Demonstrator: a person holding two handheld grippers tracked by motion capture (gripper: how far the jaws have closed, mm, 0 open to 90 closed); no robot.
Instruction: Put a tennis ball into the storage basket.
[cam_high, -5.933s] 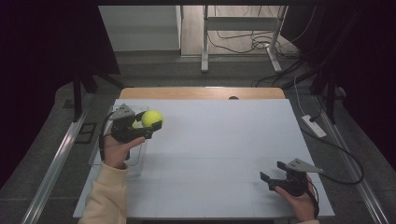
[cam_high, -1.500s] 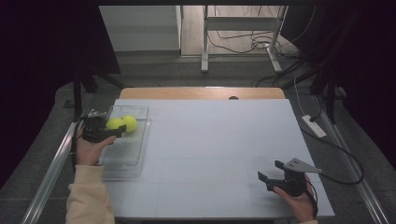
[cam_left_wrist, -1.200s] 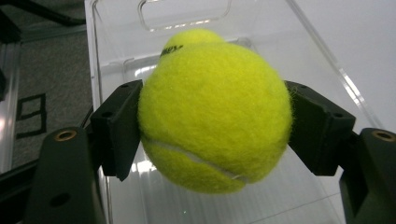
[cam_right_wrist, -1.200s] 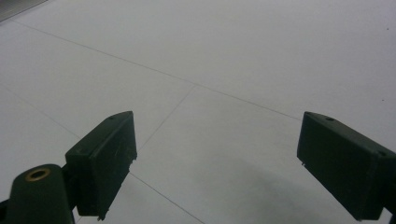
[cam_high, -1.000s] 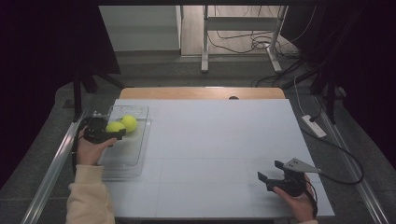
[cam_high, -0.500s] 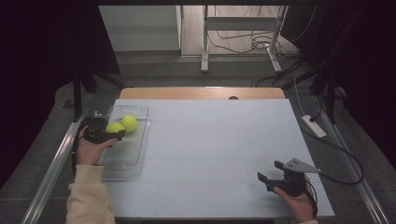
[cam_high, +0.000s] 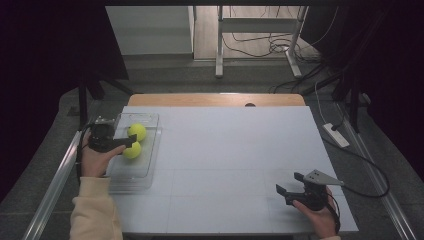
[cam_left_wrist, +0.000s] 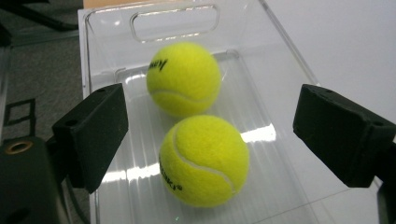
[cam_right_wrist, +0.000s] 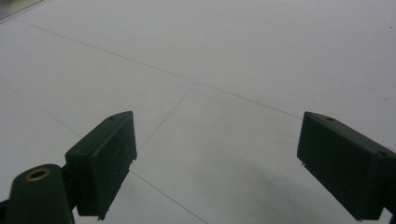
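- Table (cam_high: 225, 150): white top with thin seam lines, wooden strip along the far edge.
- Clear plastic tray (cam_high: 131, 172) lies at the left edge, touching the top.
- Two tennis balls (cam_high: 136, 132) rest inside the tray.

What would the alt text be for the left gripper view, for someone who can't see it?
Two yellow tennis balls, near and far, lie in a clear plastic tray. The left gripper has just opened, its black jaws apart around the near ball.

a white table (cam_high: 230, 150) with a wooden far edge; behind it cables (cam_high: 260, 45) on the floor, a power strip (cam_high: 336, 135) beside.
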